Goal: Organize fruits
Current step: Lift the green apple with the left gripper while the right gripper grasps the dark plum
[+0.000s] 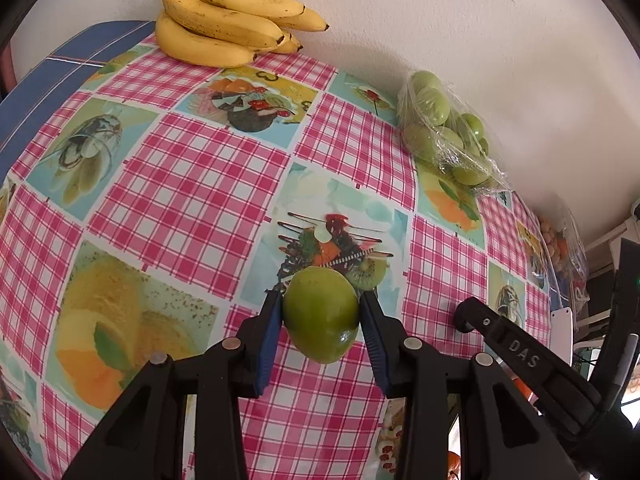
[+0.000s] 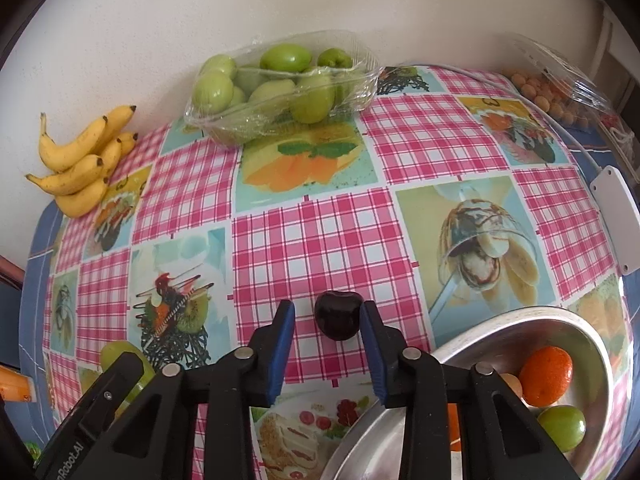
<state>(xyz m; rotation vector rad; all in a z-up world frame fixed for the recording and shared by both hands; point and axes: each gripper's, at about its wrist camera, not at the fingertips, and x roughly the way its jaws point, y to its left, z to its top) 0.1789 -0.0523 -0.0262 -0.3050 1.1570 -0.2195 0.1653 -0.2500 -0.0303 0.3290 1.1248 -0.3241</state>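
The left gripper [image 1: 321, 312] is clamping one green fruit [image 1: 320, 316] above the open middle of the checked tablecloth [image 1: 192, 184]. The right gripper [image 2: 327, 320] is standing with one dark fruit [image 2: 337, 315] between its fingers – only one pad touching, a gap beside the other – near the metal bowl [image 2: 472, 326] holding three visible fruits
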